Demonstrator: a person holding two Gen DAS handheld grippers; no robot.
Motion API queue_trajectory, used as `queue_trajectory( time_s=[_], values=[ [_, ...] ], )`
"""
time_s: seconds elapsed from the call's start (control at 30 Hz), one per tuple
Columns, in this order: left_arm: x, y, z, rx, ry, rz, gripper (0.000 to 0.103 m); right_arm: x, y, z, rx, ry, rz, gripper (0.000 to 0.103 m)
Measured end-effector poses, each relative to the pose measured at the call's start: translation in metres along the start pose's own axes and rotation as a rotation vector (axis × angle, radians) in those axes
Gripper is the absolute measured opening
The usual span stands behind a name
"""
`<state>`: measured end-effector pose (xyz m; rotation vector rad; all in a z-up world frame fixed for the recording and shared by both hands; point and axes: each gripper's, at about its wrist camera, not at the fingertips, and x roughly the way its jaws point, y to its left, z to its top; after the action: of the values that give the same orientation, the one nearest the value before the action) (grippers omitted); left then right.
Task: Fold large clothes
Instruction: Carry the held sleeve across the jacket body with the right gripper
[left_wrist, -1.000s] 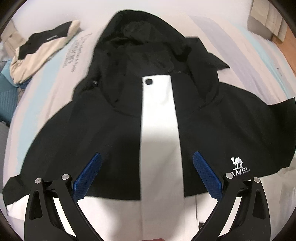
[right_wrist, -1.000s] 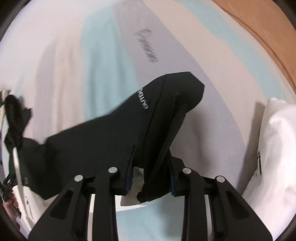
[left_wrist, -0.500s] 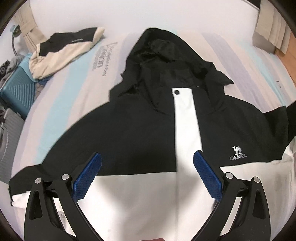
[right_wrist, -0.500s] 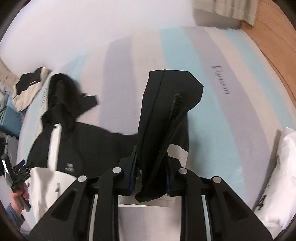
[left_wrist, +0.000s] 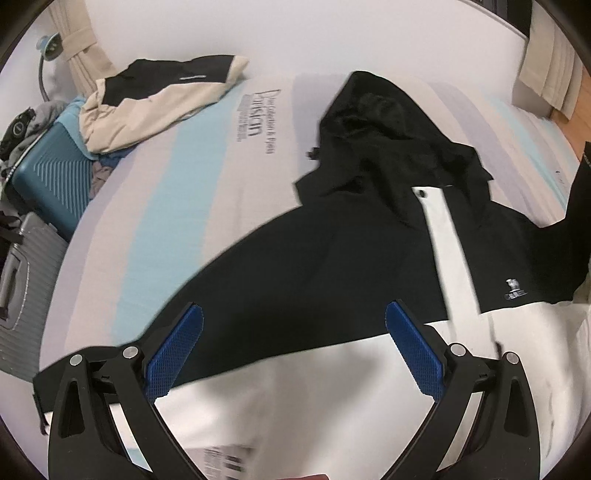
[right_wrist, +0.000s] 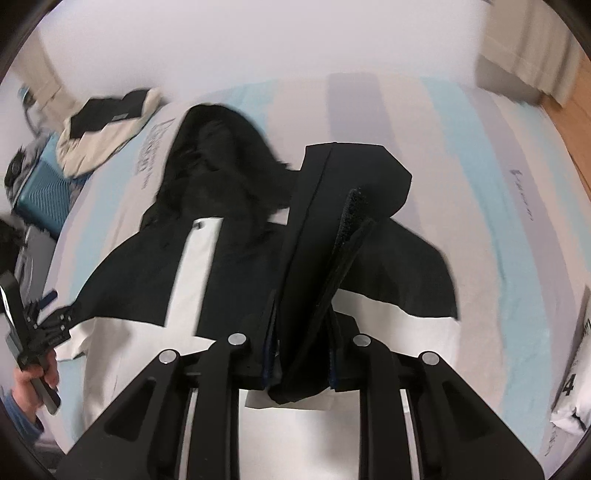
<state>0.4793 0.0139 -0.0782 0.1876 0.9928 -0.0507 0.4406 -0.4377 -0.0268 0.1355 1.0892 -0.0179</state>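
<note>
Bed sheet: dark print, large word reads roughly "Parisian", smaller lines illegible; jacket chest: white camel logo, lettering blurred; pillow: numeral "4".

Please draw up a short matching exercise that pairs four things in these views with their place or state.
Things:
1. sleeve cuff
2. left gripper
3. teal suitcase
4. beige and black garment

Places or states:
A. beside the bed, on the floor
B. clamped between the right gripper's jaws
C. crumpled at the bed's far corner
D. jaws wide apart, holding nothing

Pairs: 1-B, 2-D, 3-A, 4-C
</note>
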Motion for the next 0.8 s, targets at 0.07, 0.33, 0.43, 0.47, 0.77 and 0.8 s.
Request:
queue_trajectory(
  time_s=[0.07,0.33,0.43,0.47,0.77,0.8],
  values=[
    [0.003,0.027,-0.003,-0.007,0.004,0.003,0.097,0.004,0.030,-0.002,-0.018,-0.004,0.009,0.018],
    [0.006,0.131,-0.029,-0.051,0.019,0.031,0.097,0.038,0.188,0.001,-0.126,0.004,0.075,0.017],
    [0.010,0.170,-0.043,-0.066,0.030,0.054,0.097,0.056,0.238,-0.002,-0.160,0.033,0.091,0.017],
    [0.011,0.187,-0.050,-0.084,0.036,0.058,0.097,0.060,0.251,-0.004,-0.170,0.041,0.095,0.017],
    [0.012,0.296,-0.109,-0.201,0.081,0.094,0.097,0.142,0.372,-0.051,-0.336,0.162,0.055,0.017],
    [0.013,0.305,-0.116,-0.220,0.088,0.096,0.097,0.149,0.378,-0.057,-0.352,0.172,0.044,0.018]
  ],
)
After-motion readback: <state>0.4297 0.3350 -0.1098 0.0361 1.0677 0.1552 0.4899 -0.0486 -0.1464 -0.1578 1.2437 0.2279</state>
